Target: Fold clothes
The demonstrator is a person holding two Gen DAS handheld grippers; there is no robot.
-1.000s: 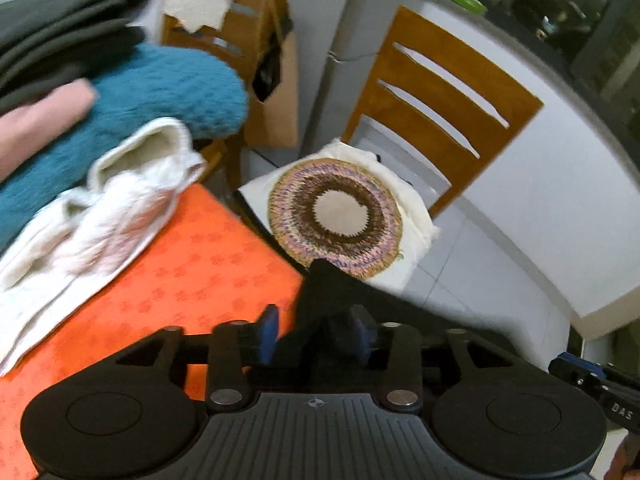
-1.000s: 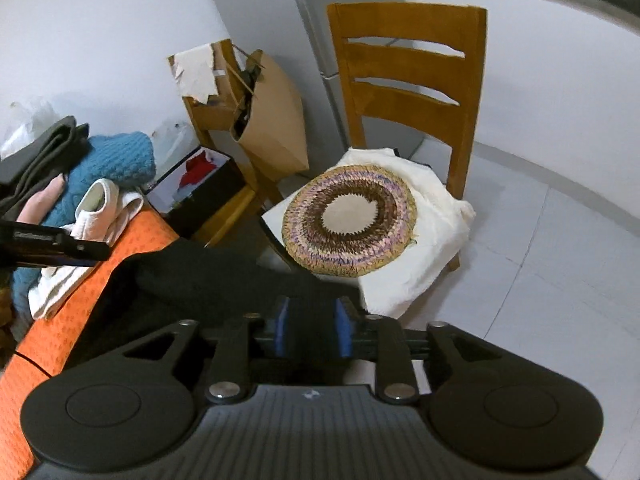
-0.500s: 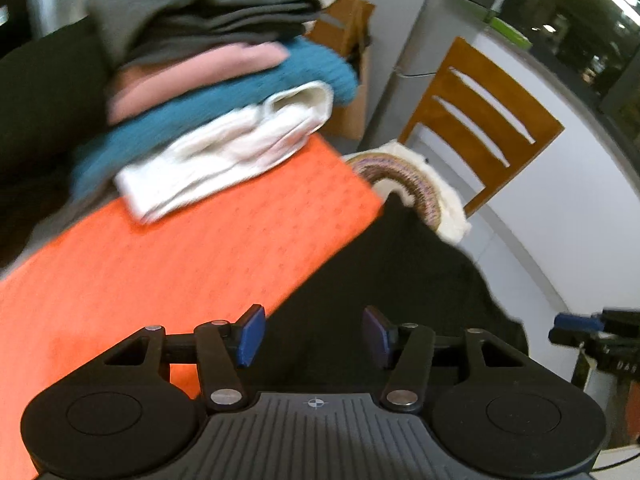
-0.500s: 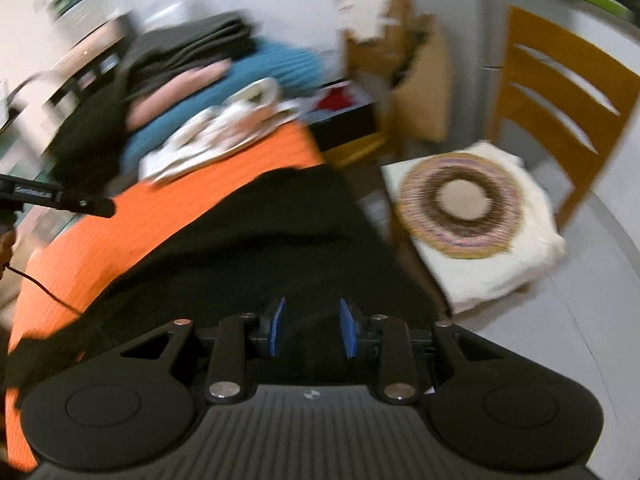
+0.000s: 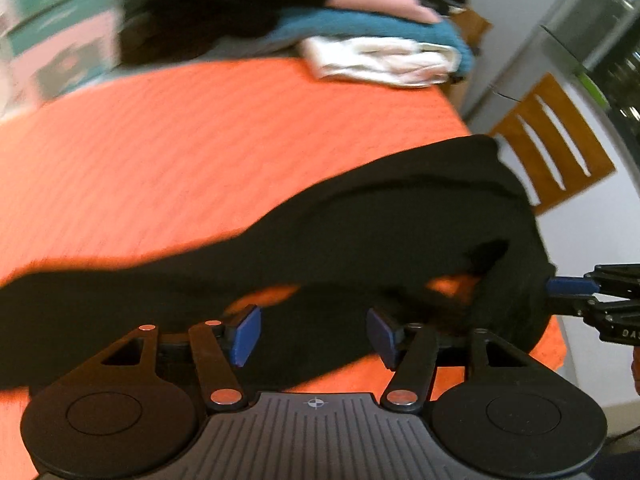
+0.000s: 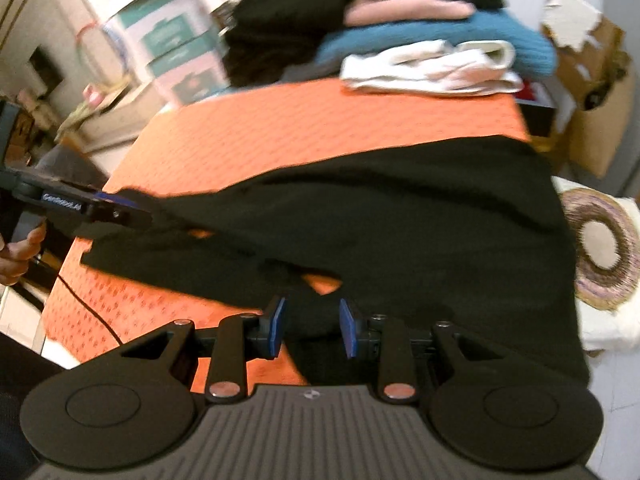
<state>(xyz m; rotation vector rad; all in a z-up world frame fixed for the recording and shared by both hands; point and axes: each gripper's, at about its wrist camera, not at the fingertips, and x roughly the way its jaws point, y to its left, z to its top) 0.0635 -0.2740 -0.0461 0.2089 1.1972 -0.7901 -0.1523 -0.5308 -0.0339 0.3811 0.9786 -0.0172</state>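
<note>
A black garment (image 5: 360, 232) lies spread across the near part of the orange table cover (image 5: 200, 140); it also shows in the right wrist view (image 6: 400, 216), its right side hanging over the table's end. My left gripper (image 5: 314, 334) is open with black cloth lying between its blue pads. My right gripper (image 6: 312, 326) is open over the garment's near edge. The left gripper also shows in the right wrist view (image 6: 120, 210) at the garment's left end, and the right gripper shows in the left wrist view (image 5: 576, 292) at its right end.
A stack of folded clothes (image 6: 432, 40), white, teal, pink and grey, sits at the table's far end. A wooden chair (image 5: 552, 140) with a round woven cushion (image 6: 604, 248) stands to the right. Boxes (image 6: 176, 48) stand at the far left.
Both grippers have opened and let go of the black garment, which now lies spread on the table. Both views have swung from the chair toward the table.
</note>
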